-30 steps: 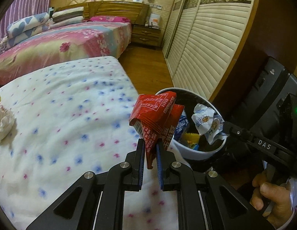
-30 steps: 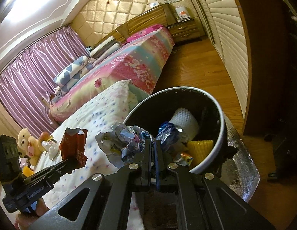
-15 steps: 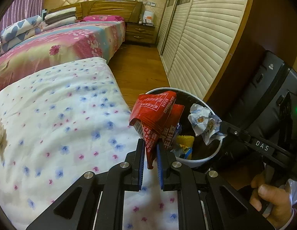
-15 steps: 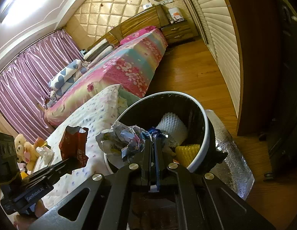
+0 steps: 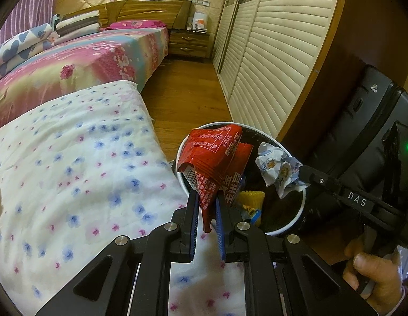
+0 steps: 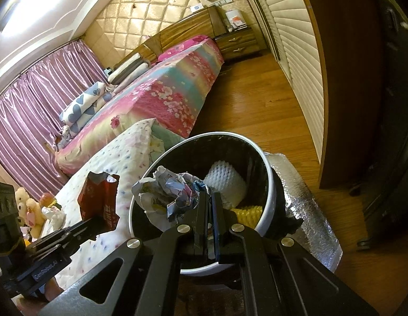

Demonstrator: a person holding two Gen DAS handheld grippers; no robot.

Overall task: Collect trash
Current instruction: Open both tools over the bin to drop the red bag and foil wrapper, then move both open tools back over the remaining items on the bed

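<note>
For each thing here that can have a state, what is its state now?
left gripper: shut on the red wrapper.
right gripper: shut on the crumpled paper, above the bin.
trash bin: open, partly filled.
wardrobe doors: closed.

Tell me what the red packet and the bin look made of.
Red packet: thin glossy plastic film, probably; it creases sharply, shines, and carries printed text. Bin: smooth white rim, likely plastic or coated metal; the dark inside looks like a bag liner, though that is uncertain.
</note>
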